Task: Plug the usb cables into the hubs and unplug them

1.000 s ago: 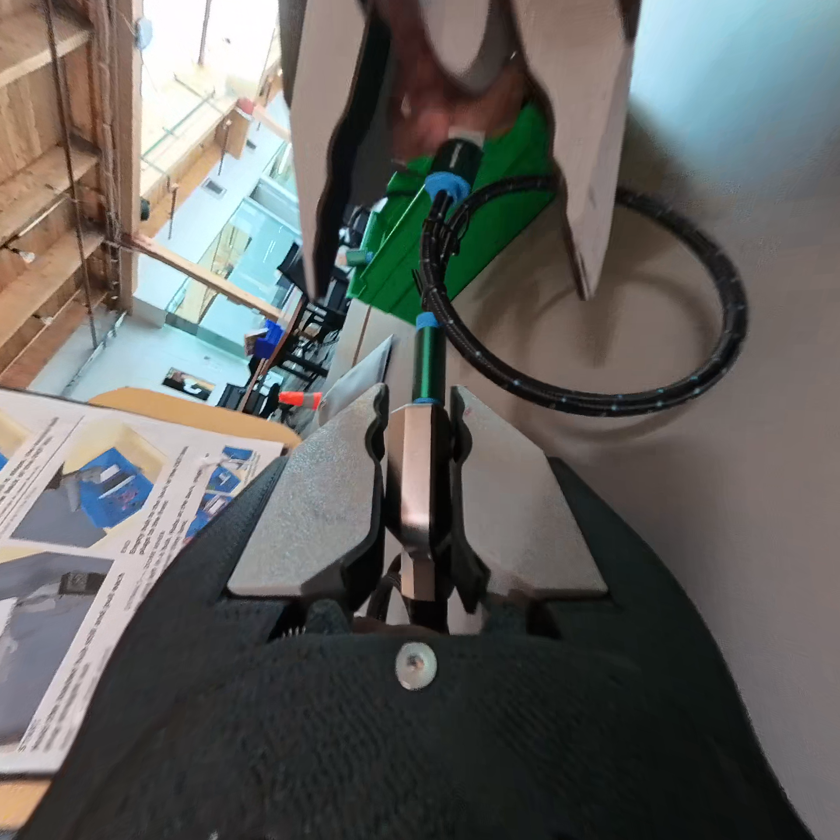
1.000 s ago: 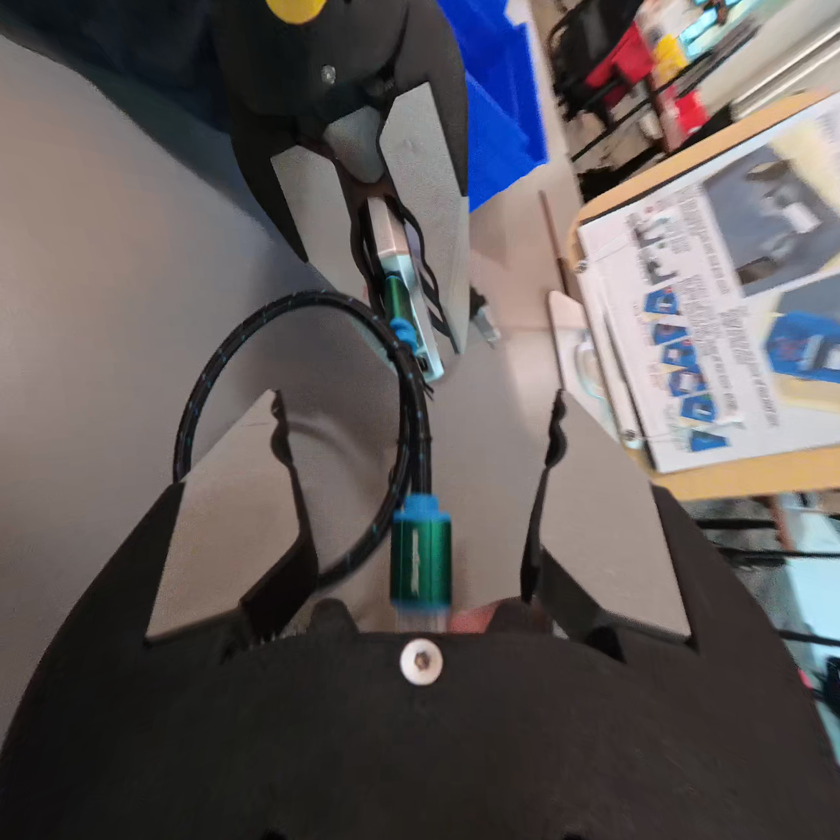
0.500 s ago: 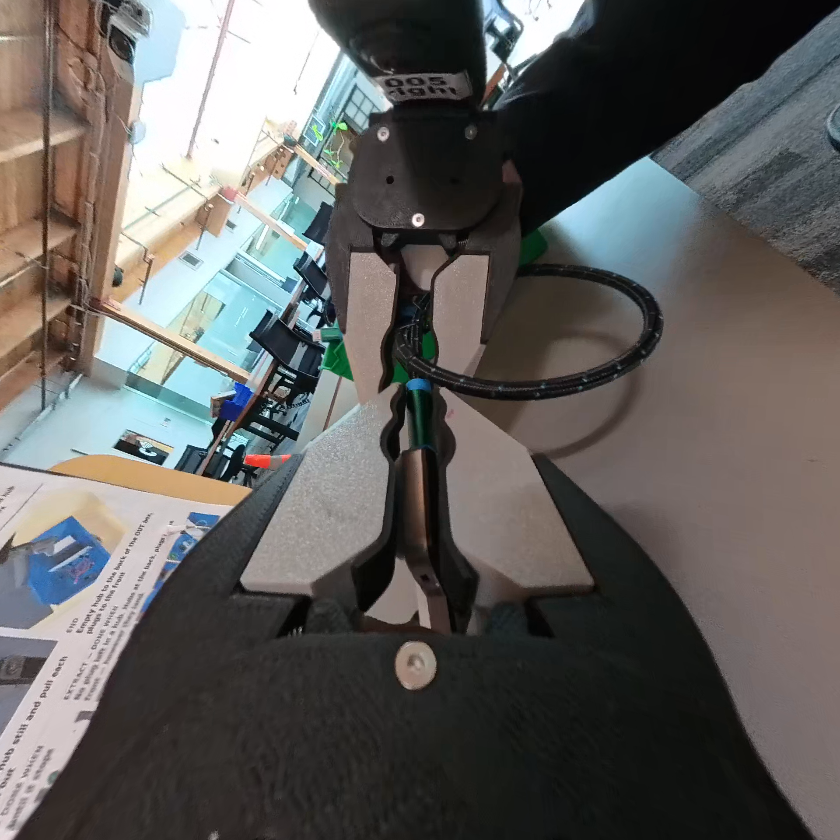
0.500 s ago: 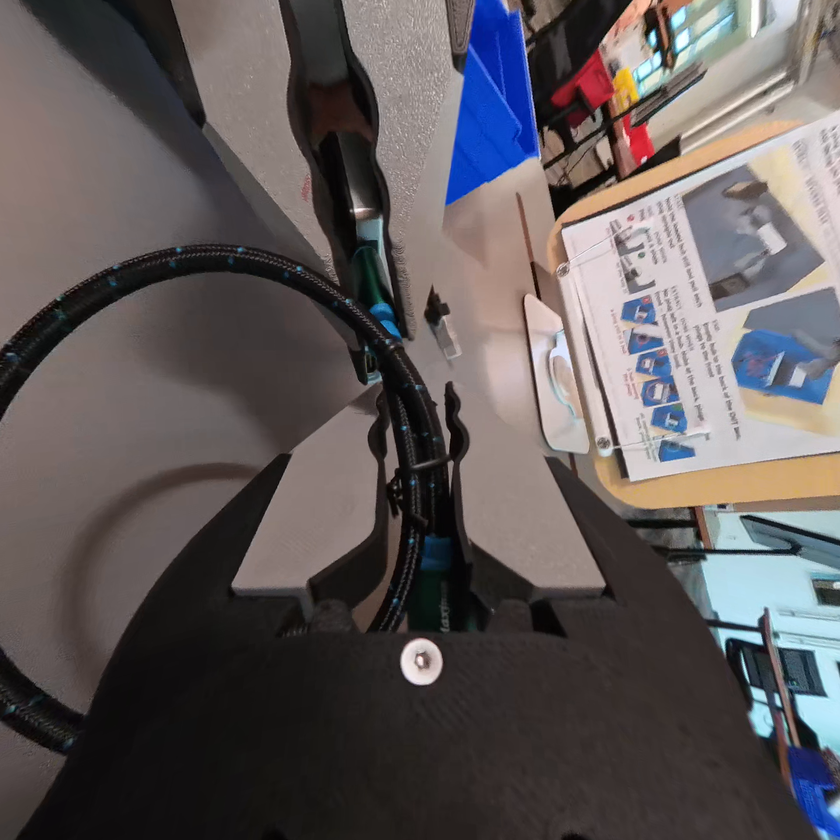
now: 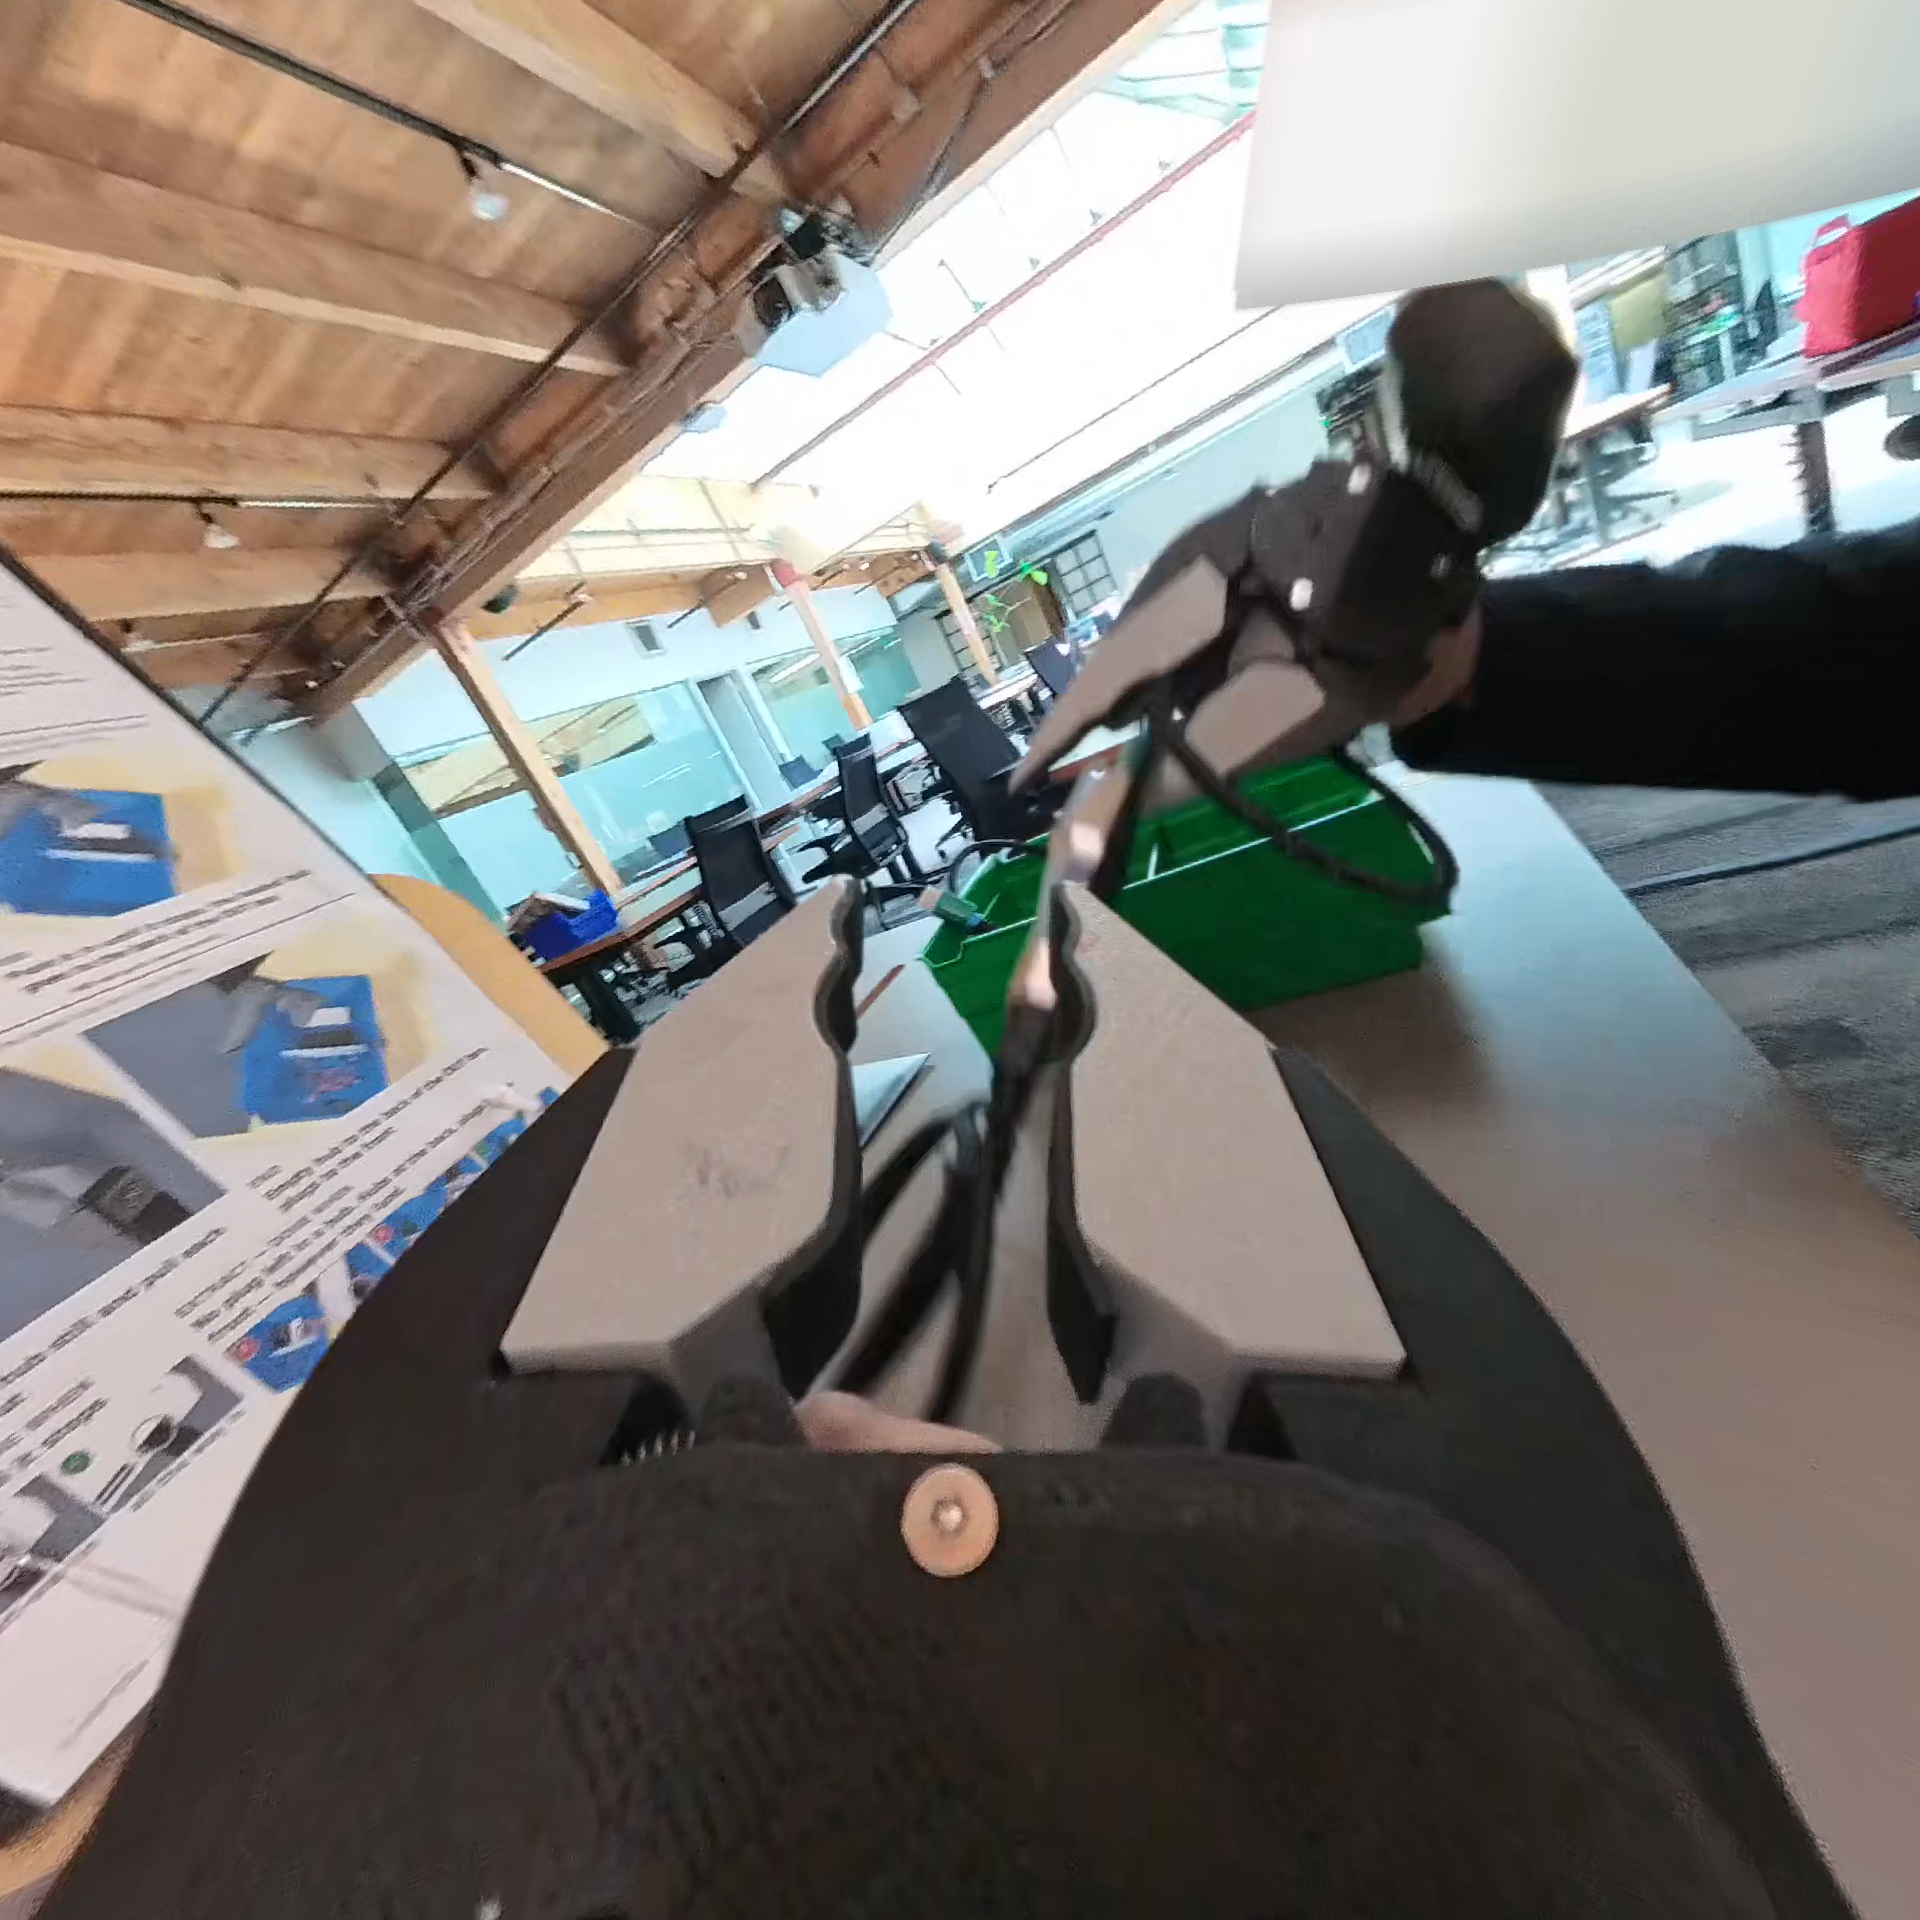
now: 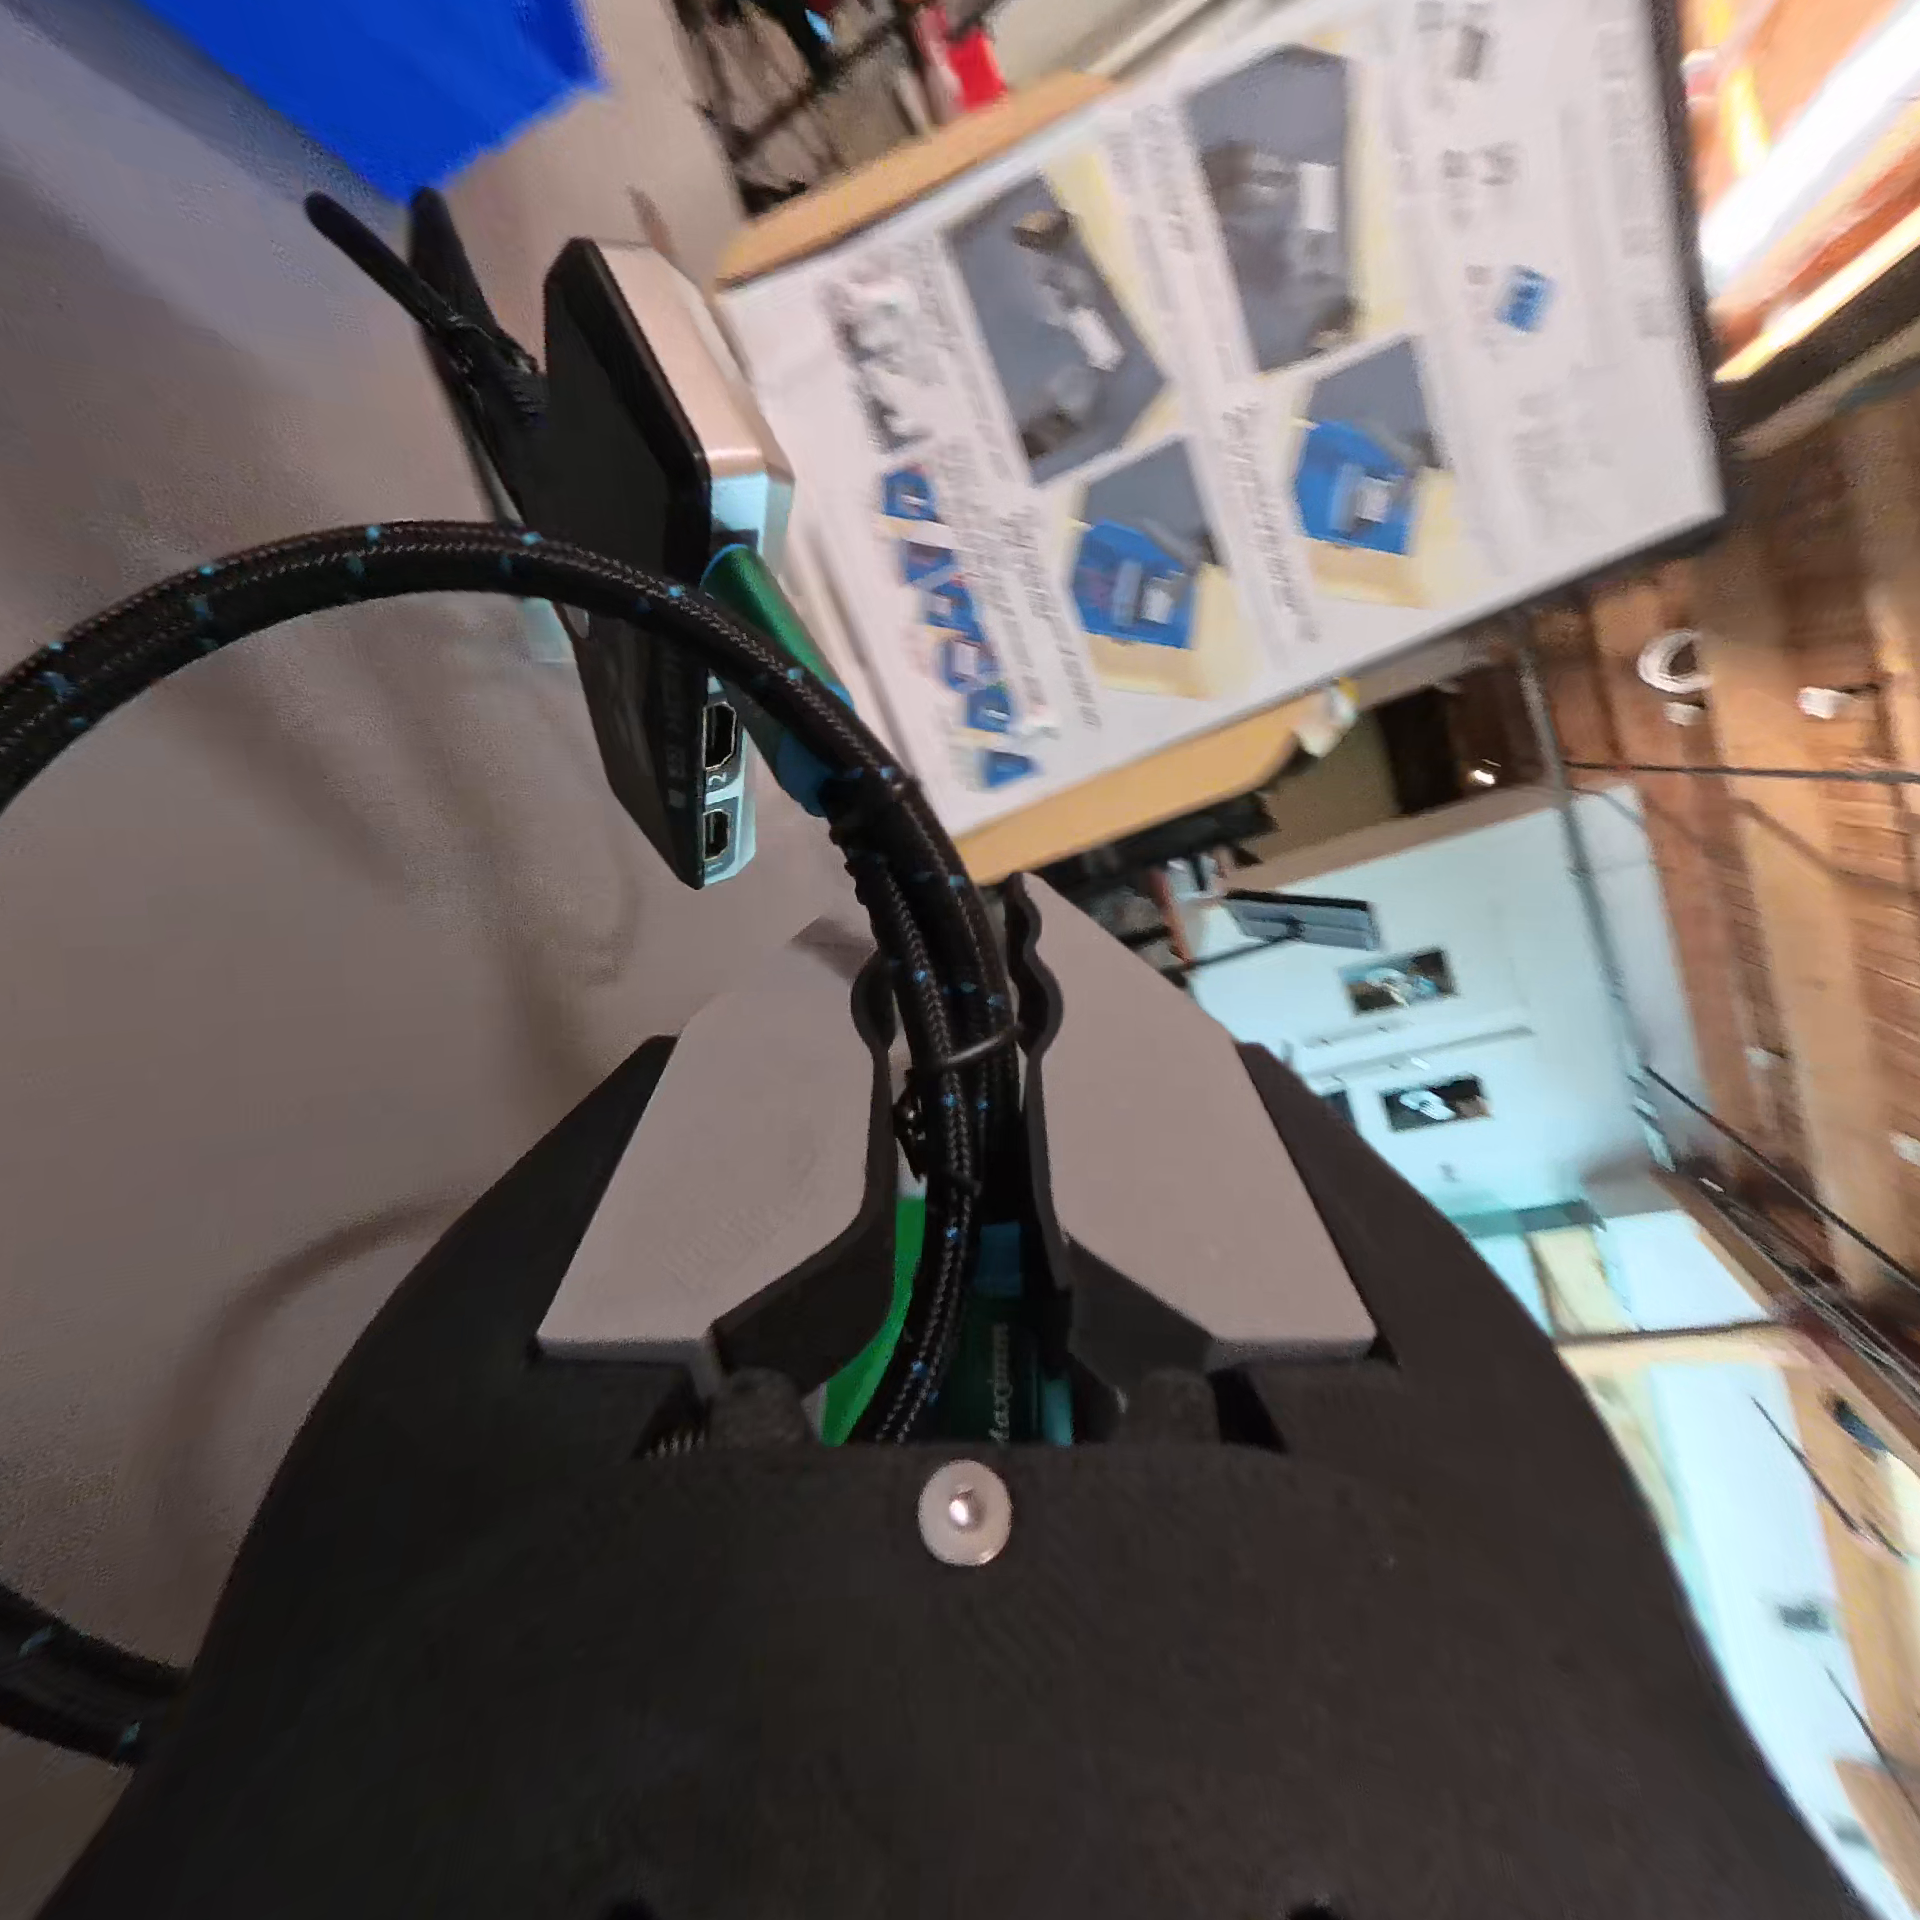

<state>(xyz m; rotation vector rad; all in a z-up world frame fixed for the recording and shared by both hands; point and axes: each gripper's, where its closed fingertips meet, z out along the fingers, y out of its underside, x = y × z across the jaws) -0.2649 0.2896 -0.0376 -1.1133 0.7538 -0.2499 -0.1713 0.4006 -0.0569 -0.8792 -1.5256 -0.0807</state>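
My right gripper (image 6: 951, 987) is shut on a black braided cable (image 6: 416, 551), with one green plug (image 6: 997, 1382) between its fingers. The cable loops round to a second green plug (image 6: 764, 613) seated in a slim silver-and-black hub (image 6: 623, 468), which hangs from it above the grey table (image 6: 260, 935). My left gripper (image 5: 951, 904) is open. The hub (image 5: 1075, 842) shows edge-on just past its right fingertip, and the hub's own black cord (image 5: 935, 1195) shows in the gap between the fingers. The right gripper (image 5: 1122, 764) is in the air beyond, over a green bin (image 5: 1299, 935).
A board with printed picture sheets (image 5: 156, 1039) stands at the left, and also shows in the right wrist view (image 6: 1247, 416). A blue bin (image 6: 395, 73) sits at the far table edge. A person's black sleeve (image 5: 1714, 675) reaches in from the right. The grippers' ends are close to 15 cm from one another.
The right gripper shut on the cable's plug end and lifted away. The left gripper opened and let go of the hub, which now hangs from the cable.
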